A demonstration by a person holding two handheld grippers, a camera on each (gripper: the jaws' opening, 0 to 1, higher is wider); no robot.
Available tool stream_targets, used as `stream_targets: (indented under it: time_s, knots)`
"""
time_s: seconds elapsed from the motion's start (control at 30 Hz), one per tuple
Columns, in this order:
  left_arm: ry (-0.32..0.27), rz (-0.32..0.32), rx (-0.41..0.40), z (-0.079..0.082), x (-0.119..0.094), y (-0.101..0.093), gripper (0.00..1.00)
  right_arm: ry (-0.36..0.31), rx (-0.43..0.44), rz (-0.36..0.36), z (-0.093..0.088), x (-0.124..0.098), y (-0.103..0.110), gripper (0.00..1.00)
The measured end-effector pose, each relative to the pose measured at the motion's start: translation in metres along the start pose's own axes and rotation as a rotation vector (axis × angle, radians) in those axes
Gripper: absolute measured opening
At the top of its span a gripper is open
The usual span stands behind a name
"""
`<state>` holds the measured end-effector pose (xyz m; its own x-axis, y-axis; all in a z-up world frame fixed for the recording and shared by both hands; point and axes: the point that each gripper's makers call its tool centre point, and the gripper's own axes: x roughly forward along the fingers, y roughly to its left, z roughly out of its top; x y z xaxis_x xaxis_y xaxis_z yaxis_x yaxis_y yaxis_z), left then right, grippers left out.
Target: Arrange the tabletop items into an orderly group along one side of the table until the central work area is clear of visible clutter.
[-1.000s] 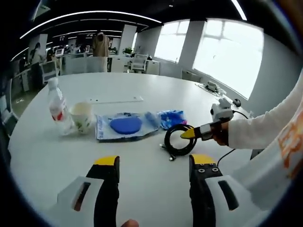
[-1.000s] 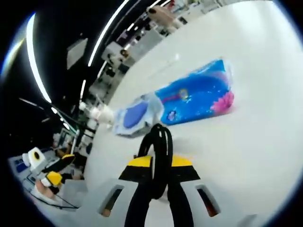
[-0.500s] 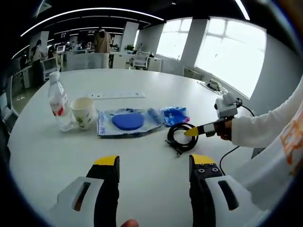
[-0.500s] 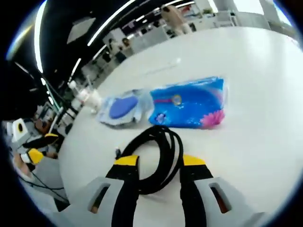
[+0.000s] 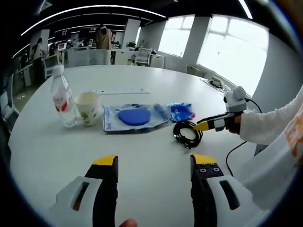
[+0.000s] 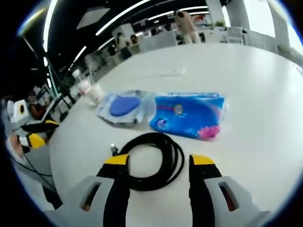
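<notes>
Both my tongs stand open: my right gripper (image 6: 160, 161) has its jaws either side of the coiled black cable (image 6: 152, 161), not clamping it. Beyond it lie the blue packet (image 6: 189, 115) and clear pouch (image 6: 121, 107). My left gripper (image 5: 154, 163) hovers over bare table (image 5: 147, 146).

In the left gripper view a row runs left to right on the round white table (image 5: 142, 161): clear plastic water bottle (image 5: 61, 97), white paper cup (image 5: 88, 107) beside it, clear packet holding a blue disc (image 5: 135, 117), blue tissue pack (image 5: 182, 112), perhaps touching; coiled black cable (image 5: 187, 133) lies before the pack
</notes>
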<state>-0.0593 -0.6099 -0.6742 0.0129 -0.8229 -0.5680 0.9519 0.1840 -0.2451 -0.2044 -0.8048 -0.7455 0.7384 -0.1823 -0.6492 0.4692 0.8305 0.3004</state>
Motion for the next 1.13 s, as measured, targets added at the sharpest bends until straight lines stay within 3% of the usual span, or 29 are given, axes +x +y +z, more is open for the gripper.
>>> stream_targets:
  time_s: [0.17,0.47,0.67,0.77,1.13]
  knots:
    - [0.013,0.014,-0.028,-0.005,-0.005,0.025,0.66,-0.015,-0.04,-0.011,-0.003,-0.019,0.001,0.58]
    - [0.045,0.104,-0.074,-0.017,-0.037,0.092,0.7,-0.035,0.013,-0.023,-0.014,-0.055,0.001,0.68]
    - [0.067,0.147,-0.094,-0.027,-0.063,0.126,0.74,-0.041,0.053,-0.046,-0.022,-0.078,-0.002,0.71]
    - [0.086,0.158,-0.095,-0.033,-0.073,0.135,0.75,-0.047,0.078,-0.062,-0.026,-0.092,-0.004,0.73]
    - [0.145,0.153,-0.108,-0.057,-0.09,0.132,0.77,-0.035,0.163,-0.098,-0.051,-0.114,-0.005,0.73]
